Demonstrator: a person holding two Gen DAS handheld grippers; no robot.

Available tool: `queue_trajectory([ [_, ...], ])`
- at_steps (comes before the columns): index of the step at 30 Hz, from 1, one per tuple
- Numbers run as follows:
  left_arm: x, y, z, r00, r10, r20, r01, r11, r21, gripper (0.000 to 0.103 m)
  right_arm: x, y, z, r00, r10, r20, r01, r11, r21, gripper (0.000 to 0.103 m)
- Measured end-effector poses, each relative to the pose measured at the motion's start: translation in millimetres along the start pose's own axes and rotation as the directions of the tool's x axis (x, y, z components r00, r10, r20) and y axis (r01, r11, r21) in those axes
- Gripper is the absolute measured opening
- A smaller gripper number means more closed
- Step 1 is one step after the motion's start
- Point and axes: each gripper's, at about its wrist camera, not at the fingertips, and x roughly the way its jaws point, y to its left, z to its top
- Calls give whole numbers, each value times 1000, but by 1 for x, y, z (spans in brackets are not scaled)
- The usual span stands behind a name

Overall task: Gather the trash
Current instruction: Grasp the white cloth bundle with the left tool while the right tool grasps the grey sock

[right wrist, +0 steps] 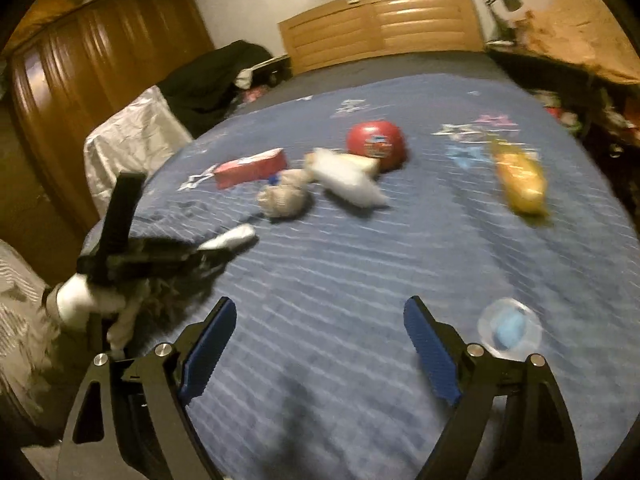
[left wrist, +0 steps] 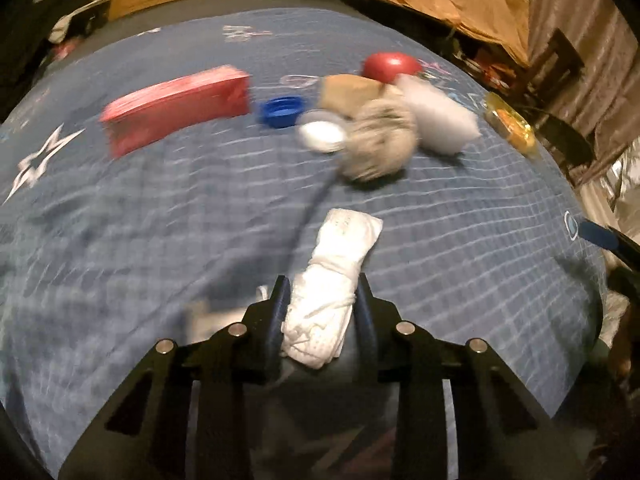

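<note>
My left gripper (left wrist: 322, 288) is shut on a crumpled white tissue (left wrist: 332, 276) and holds it above the blue bedspread (left wrist: 160, 220); it also shows at the left of the right wrist view (right wrist: 224, 246), with the tissue (right wrist: 234, 236) sticking out. My right gripper (right wrist: 320, 312) is open and empty over the near part of the bed. Further up the bed lie a red box (left wrist: 180, 104), a blue cap (left wrist: 280, 110), a grey crumpled ball (left wrist: 380, 140), a white packet (left wrist: 438, 118), a brown paper piece (left wrist: 348, 90), a red round lid (left wrist: 390, 65) and a yellow wrapper (right wrist: 520, 180).
A clear round lid with blue inside (right wrist: 510, 328) lies beside my right fingers. A wooden headboard (right wrist: 380, 20) stands at the far end, a wardrobe (right wrist: 88, 80) at the left, a cluttered side table (left wrist: 460, 4) at the right. A white-covered object (right wrist: 132, 140) stands beside the bed.
</note>
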Motion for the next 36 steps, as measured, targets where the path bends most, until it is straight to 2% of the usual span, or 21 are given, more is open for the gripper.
queue_trajectory([
  [4,-19,37,-12,998,50,31,-49,997,-57,31,40,14,19,999,29,-35,-29,1000,-1,82],
  [7,-17,53,-8,998,51,25,-49,995,-90,32,62,21,27,998,26,-62,-27,1000,-16,81],
  [9,-13,53,-10,999,43,13,-42,996,-76,37,69,25,30,998,12,-57,-14,999,-32,80],
  [11,-12,50,-7,999,31,17,-31,998,-54,56,70,25,39,999,-23,-27,22,998,-55,79],
  [13,-5,37,-1,999,30,24,-29,999,-35,59,66,19,51,997,-71,16,72,995,-73,77],
  [17,5,36,6,999,37,16,-37,999,-35,59,70,3,73,988,-147,37,150,985,-91,75],
  [21,5,36,0,999,33,21,-32,999,-30,57,74,-11,84,986,-164,35,166,983,-81,72],
  [25,2,33,-6,998,61,27,-61,998,-15,38,86,-14,85,987,-162,10,162,982,-94,70],
  [26,2,31,-6,998,63,28,-62,998,-19,36,86,-11,82,986,-165,9,165,982,-91,70],
  [28,1,31,-9,997,64,31,-63,998,-29,35,85,0,81,991,-134,11,135,988,-77,68],
  [31,1,32,-11,997,71,30,-70,997,-31,35,97,18,79,999,2,-36,-2,1000,-2,68],
  [34,2,33,-9,997,75,28,-74,997,-33,35,122,26,78,997,7,-81,-5,1000,29,68],
  [36,2,33,-8,997,69,28,-68,997,-40,35,135,29,78,996,-12,-89,16,999,41,72],
])
